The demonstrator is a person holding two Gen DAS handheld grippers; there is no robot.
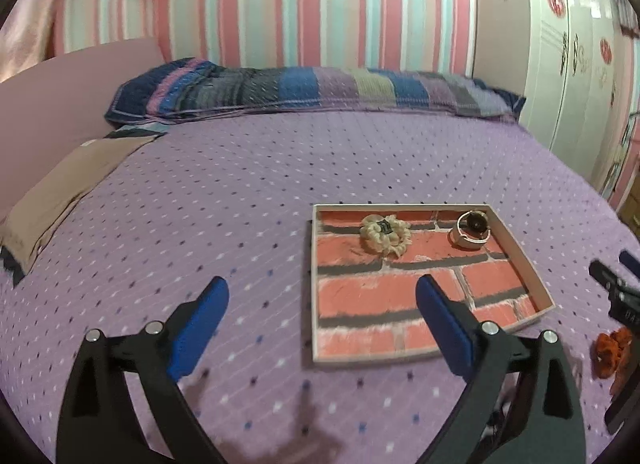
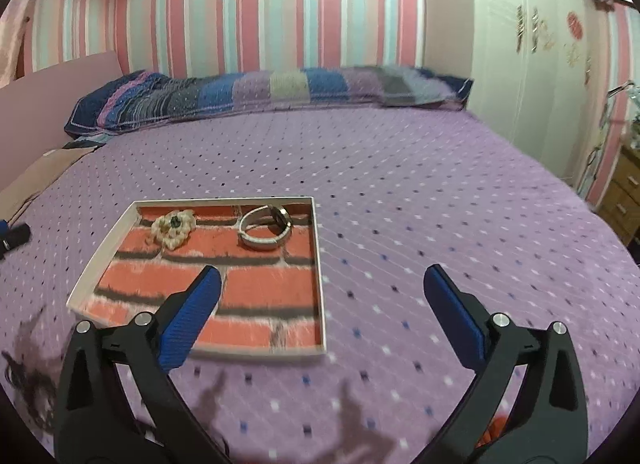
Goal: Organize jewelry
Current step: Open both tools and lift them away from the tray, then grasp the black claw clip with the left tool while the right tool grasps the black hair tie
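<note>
A shallow white-rimmed tray (image 1: 520, 256) (image 2: 318, 264) with a red brick print lies on the purple bedspread. In its far end rest a cream beaded scrunchie (image 1: 385, 233) (image 2: 173, 229) and a silver wristwatch (image 1: 472, 230) (image 2: 266, 227). My left gripper (image 1: 322, 296) hangs open above the bed at the tray's near left, nothing between its blue pads. My right gripper (image 2: 323, 286) is open too, over the tray's near right corner, and holds nothing. An orange scrunchie (image 1: 610, 350) lies right of the tray, and in the left wrist view the right gripper partly hides it.
A striped pillow (image 1: 304, 92) (image 2: 256, 92) lies along the far edge of the bed. A beige cloth (image 1: 64, 192) sits at the far left. A white wardrobe (image 2: 532, 64) stands on the right, wooden drawers (image 2: 624, 192) beside it. A dark tangled item (image 2: 32, 380) lies near left.
</note>
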